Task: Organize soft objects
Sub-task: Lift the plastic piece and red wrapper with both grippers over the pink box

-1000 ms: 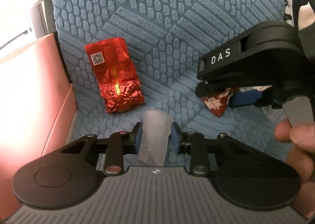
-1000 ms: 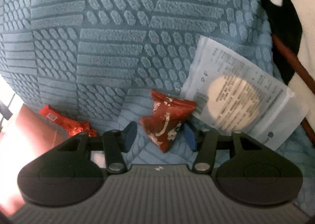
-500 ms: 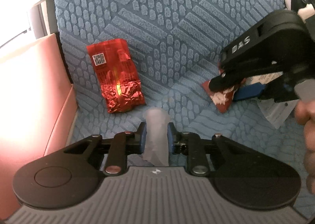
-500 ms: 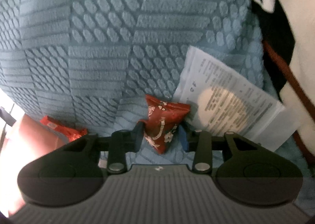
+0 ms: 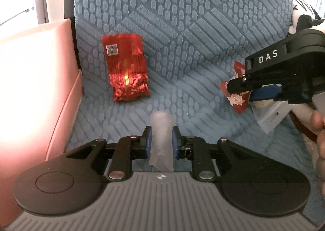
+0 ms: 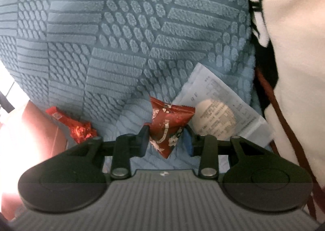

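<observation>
My left gripper (image 5: pixel 161 141) is shut on a translucent white soft sleeve (image 5: pixel 161 127), which stands upright between the blue pads, just above the blue textured cushion (image 5: pixel 182 17). A red foil packet (image 5: pixel 126 70) lies flat on the cushion, ahead and to the left. My right gripper (image 6: pixel 166 139) is shut on a dark red floral sachet (image 6: pixel 168 123), whose pointed corner hangs below the pads. In the left wrist view, the right gripper (image 5: pixel 241 93) comes in from the right edge with the sachet (image 5: pixel 237 102) in it.
A flat white printed pouch (image 6: pixel 215 113) lies on the cushion right behind the sachet. A pink box (image 5: pixel 40 88) borders the cushion on the left. Black-and-white plush fabric (image 6: pixel 294 48) fills the right side. A person's fingers (image 5: pixel 319 121) show at the right edge.
Both grippers' jaws closed in on their items, squeezing the white sleeve narrower and pinching the sachet. Both have risen slightly. In the left wrist view, the right gripper shifted right with the sachet.
</observation>
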{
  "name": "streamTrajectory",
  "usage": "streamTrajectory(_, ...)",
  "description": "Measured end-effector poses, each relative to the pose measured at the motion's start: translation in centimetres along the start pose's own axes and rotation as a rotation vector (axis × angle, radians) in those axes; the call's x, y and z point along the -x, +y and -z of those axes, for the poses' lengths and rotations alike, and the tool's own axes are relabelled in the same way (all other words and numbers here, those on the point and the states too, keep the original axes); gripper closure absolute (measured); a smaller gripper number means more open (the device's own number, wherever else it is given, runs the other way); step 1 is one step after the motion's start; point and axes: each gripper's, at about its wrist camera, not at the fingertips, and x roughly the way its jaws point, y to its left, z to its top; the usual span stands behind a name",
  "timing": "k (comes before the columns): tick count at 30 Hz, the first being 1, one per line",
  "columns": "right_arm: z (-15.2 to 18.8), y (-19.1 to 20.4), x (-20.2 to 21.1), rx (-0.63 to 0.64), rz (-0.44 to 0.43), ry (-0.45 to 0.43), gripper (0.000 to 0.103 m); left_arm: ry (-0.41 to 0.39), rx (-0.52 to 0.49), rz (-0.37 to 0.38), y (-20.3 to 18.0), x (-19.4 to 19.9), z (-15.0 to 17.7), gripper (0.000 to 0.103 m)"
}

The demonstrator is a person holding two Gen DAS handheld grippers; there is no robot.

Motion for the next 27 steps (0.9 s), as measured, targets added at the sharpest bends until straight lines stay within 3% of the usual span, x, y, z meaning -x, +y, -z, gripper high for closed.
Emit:
streamTrajectory(10,3.6,2.0,2.8,0.053,0.028,-0.019,0.064,-0.019,0.012,0.030,0.0,2.6,-0.1,0.079)
streamTrajectory(27,9.4,1.4,10.3,0.052,0.043,-0.077,0.064,-0.041,0.046,0.096,1.6,8.9,1.8,0.079)
